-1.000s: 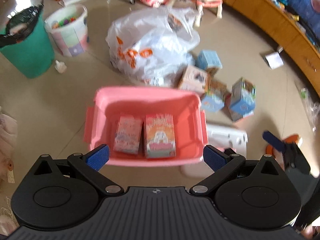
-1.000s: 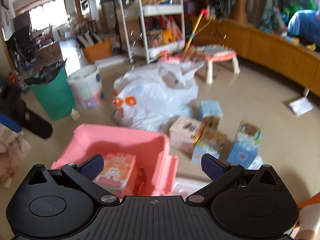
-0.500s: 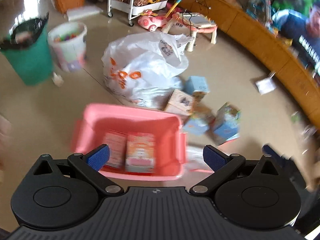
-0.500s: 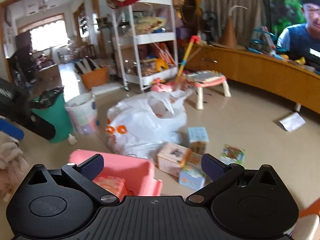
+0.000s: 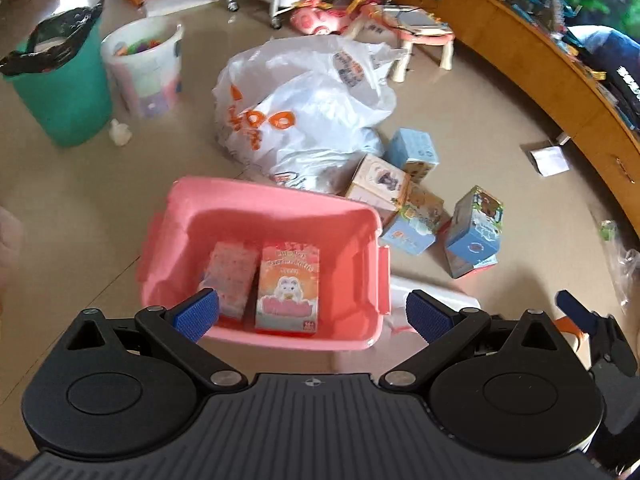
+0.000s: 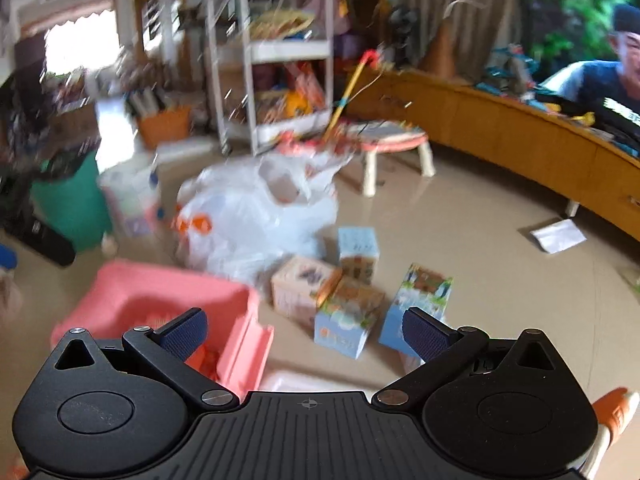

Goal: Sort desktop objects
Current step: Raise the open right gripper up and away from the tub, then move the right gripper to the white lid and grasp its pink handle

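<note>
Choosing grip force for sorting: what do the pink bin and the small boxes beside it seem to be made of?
Pink bin: probably moulded plastic, with smooth, slightly glossy walls, rounded rim and side latch. Small boxes: likely printed cardboard, with sharp folded edges and colourful artwork, probably light.

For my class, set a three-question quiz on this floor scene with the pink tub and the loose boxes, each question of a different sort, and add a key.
1. True or false: the left tongs are shut on a box.
2. How many flat printed boxes lie inside the pink plastic tub?
   A. none
   B. two
   C. four
3. Fill in: the loose cluster of small picture boxes sits on the floor between the tub and the ____ plastic bag on one side and the wooden cabinet on the other.

Key: 1 false, both the left and the right tongs are open and empty; 2 B; 3 white.
</note>
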